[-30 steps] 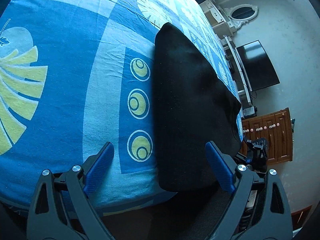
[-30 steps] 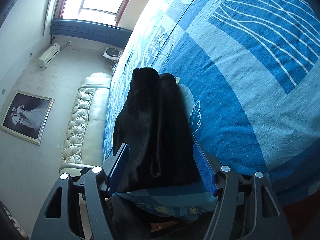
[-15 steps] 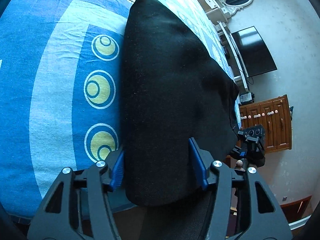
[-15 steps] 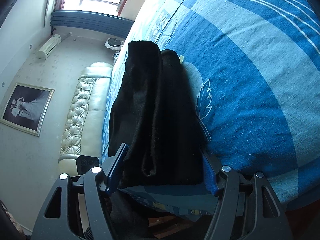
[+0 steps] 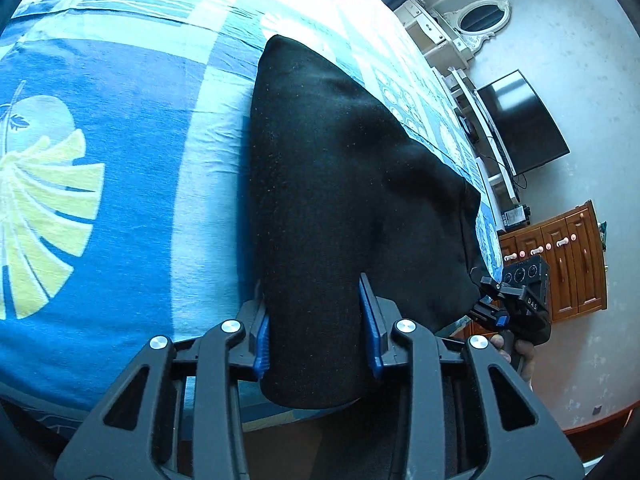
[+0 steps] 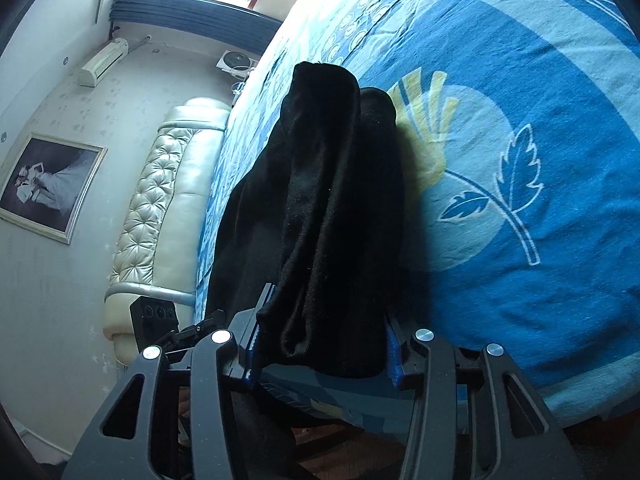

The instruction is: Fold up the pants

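Note:
Black pants (image 5: 340, 168) lie lengthwise on a blue patterned bedsheet (image 5: 140, 160), reaching the bed's near edge. My left gripper (image 5: 315, 330) straddles one near end of them. Its jaws are closing and the blue pads (image 5: 262, 332) press the fabric from both sides. In the right wrist view the pants (image 6: 320, 200) show as a bunched double layer on the sheet (image 6: 520, 120). My right gripper (image 6: 322, 350) is closing on the other near end, with cloth filling the gap between its pads (image 6: 394, 356). Each view shows the other gripper at the pants' edge (image 5: 516, 304) (image 6: 160, 320).
Beyond the bed's far side stand a dark television (image 5: 520, 120), a wooden cabinet (image 5: 560, 264) and an oval mirror (image 5: 480, 20). A padded cream headboard (image 6: 160, 208), a framed picture (image 6: 44, 184) and an air conditioner (image 6: 102, 62) show in the right wrist view.
The left jaws went from wide apart beside the pants to narrow around their end. The right jaws also narrowed on the cloth, and that view shifted sideways along the bed.

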Demonstrator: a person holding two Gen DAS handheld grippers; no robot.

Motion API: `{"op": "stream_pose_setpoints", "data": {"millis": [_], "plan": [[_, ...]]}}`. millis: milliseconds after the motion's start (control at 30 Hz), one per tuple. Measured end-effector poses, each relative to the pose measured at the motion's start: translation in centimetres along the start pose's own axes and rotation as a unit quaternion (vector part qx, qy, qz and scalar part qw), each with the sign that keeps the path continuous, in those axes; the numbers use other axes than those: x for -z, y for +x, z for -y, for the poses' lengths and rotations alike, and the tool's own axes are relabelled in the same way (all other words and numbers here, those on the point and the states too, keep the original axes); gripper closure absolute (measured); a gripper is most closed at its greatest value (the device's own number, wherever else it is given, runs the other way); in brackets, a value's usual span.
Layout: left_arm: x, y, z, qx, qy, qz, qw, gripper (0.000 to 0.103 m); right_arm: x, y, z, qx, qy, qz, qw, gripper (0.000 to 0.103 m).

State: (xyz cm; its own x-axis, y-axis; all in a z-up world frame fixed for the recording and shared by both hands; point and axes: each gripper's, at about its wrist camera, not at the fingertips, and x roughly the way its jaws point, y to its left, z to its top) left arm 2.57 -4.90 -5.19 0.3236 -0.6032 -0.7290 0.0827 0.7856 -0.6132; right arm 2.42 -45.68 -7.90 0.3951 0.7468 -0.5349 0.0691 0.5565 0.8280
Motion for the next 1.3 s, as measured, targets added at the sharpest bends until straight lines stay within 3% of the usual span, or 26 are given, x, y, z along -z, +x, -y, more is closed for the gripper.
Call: {"op": "stream_pose_setpoints", "data": {"millis": [200,400,733,833,1033,1167,1300], "plan": [[1.6,-3.5,-2.8,-0.022,-0.03,0.033,0.9988,0.068,0.1,3.9,-2.0,-0.01,-0.023,-0.038,0.999,0.056],[2.8,-4.9,-3.8,-0.029,-0.045,0.048,0.9974,0.068,0.3,5.3,-2.7,-0.011,-0.03,-0.053,0.998,0.056],[3.0,-4.8,-5.0,-0.002,-0.064,0.043,0.997,0.065,0.7,5.4,-3.0,-0.007,-0.029,-0.051,0.998,0.056],[3.1,-4.7,-5.2,0.012,-0.058,0.047,0.9971,0.06,0.7,5.3,-3.0,-0.011,-0.025,-0.048,0.998,0.056],[3.4,-6.0,-5.8,0.048,-0.058,0.056,0.9956,0.047,0.6,4.7,-3.1,-0.025,-0.022,-0.05,0.998,0.046],[3.9,-8.2,-7.0,0.044,-0.063,0.082,0.9936,0.037,0.1,3.3,-3.3,-0.007,-0.043,-0.032,0.999,0.036],[2.5,-8.4,-8.3,0.031,-0.091,0.089,0.9914,0.036,-1.0,2.8,-2.4,-0.027,-0.017,-0.01,0.999,0.035]]}}
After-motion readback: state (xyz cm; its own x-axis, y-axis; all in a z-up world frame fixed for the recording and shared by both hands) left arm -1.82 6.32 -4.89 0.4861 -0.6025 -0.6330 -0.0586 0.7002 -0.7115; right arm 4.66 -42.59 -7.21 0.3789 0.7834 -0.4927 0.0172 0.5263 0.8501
